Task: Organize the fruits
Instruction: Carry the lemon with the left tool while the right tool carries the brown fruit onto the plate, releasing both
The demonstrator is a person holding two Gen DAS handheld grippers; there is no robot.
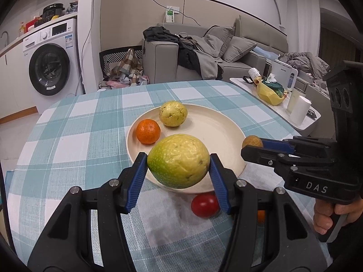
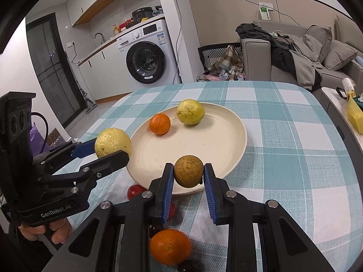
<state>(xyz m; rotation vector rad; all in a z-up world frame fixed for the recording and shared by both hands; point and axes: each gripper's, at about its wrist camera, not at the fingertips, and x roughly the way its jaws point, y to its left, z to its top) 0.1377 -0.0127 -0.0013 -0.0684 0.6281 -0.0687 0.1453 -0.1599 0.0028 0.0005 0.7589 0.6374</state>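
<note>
My left gripper (image 1: 178, 162) is shut on a large yellow-green guava (image 1: 178, 161), held over the near rim of the cream plate (image 1: 217, 131). The same guava (image 2: 112, 141) shows in the right wrist view at the plate's left edge, in the left gripper (image 2: 106, 149). My right gripper (image 2: 188, 174) is shut on a small brown-yellow fruit (image 2: 188, 174) above the plate's near rim (image 2: 226, 149); in the left wrist view that brown fruit (image 1: 252, 141) sits at the plate's right. On the plate lie a tangerine (image 1: 148, 131) and a second yellow guava (image 1: 173, 113).
A red tomato-like fruit (image 1: 204, 205) lies on the checked tablecloth (image 1: 68, 136) just before the plate. Another tangerine (image 2: 170, 247) and a dark fruit (image 2: 190, 266) lie under my right gripper. A side table with a yellow bag (image 1: 270, 93) and white rolls stands to the right.
</note>
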